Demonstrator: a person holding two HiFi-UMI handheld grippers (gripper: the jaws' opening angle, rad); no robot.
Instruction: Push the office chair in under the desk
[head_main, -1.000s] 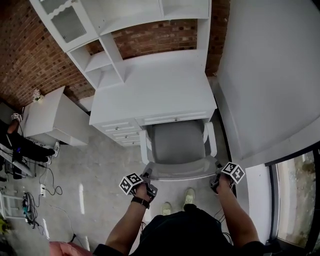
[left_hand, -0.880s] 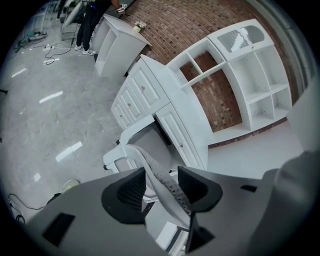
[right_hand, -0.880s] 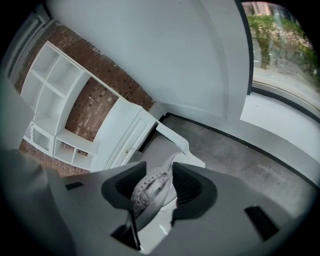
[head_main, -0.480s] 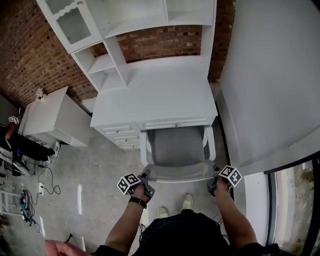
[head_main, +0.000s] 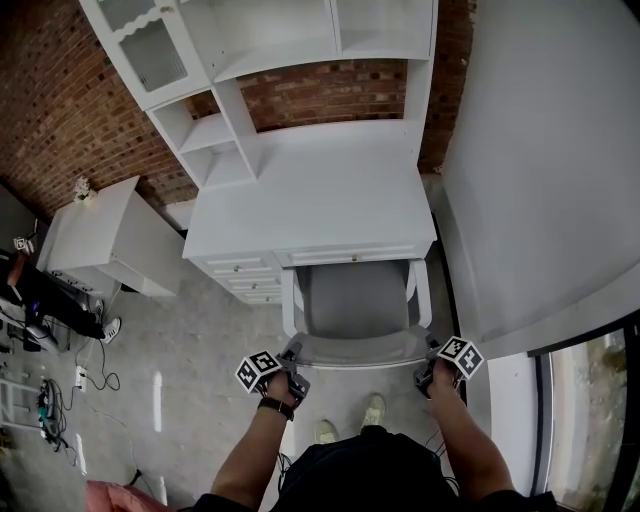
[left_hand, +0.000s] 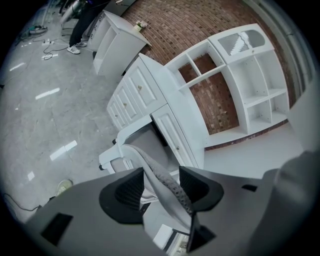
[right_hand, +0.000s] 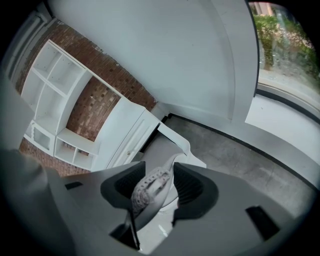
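A grey office chair (head_main: 355, 298) with white arms stands with the front of its seat under the white desk (head_main: 310, 190). My left gripper (head_main: 296, 360) is at the left end of the backrest top (head_main: 360, 350), and my right gripper (head_main: 431, 363) is at its right end. In the left gripper view the mesh backrest edge (left_hand: 165, 186) runs between the jaws of the left gripper (left_hand: 161, 189), with a gap at one pad. In the right gripper view the backrest corner (right_hand: 148, 187) sits loosely inside the right gripper (right_hand: 161, 187). Both pairs of jaws are opening.
A white hutch with shelves (head_main: 230, 60) rises behind the desk against a brick wall. A white side cabinet (head_main: 105, 235) stands at the left, with cables (head_main: 50, 400) on the floor. A white wall (head_main: 540, 150) closes the right side. My shoes (head_main: 375, 408) are just behind the chair.
The chair has rolled forward, its seat further under the desk. Both grippers followed it at the backrest top.
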